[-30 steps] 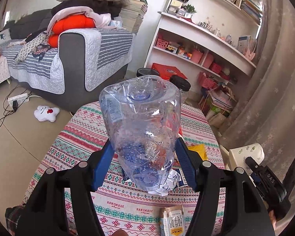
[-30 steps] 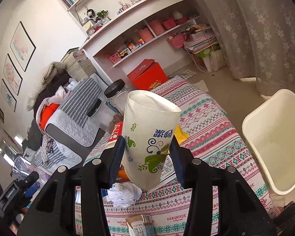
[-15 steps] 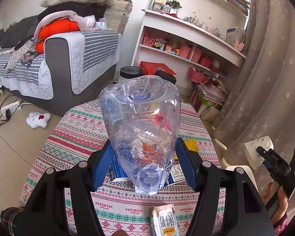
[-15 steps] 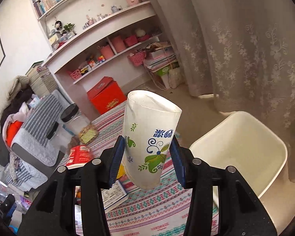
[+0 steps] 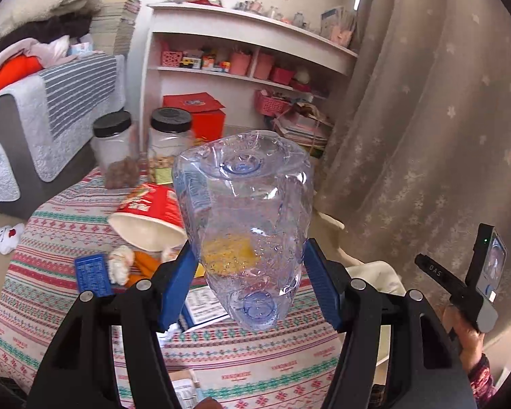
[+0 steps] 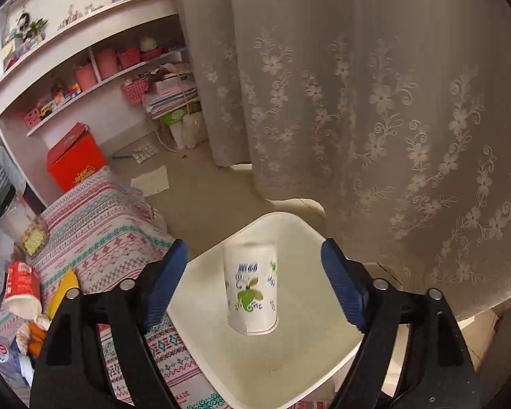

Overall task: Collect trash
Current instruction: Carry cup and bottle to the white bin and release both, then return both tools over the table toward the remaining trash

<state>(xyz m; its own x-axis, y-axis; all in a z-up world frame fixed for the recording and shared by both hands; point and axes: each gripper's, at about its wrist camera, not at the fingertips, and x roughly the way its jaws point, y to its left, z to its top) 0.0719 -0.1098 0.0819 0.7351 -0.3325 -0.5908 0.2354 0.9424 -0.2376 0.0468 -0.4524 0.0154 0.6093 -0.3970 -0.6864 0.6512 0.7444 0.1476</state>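
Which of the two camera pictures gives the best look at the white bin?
The right wrist view: the white bin fills the lower middle, seen from above, with the flowered paper cup blurred over its opening. In the left wrist view only a piece of its pale rim shows, behind the clear plastic bottle.

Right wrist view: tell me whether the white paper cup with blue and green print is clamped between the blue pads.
No. The white paper cup sits clear of both spread blue pads, inside the white bin.

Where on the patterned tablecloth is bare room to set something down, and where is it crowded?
Free: the tablecloth's striped stretch left of the red cup and blue card. Crowded: around that cup, the jars behind it, and the papers beside the left gripper.
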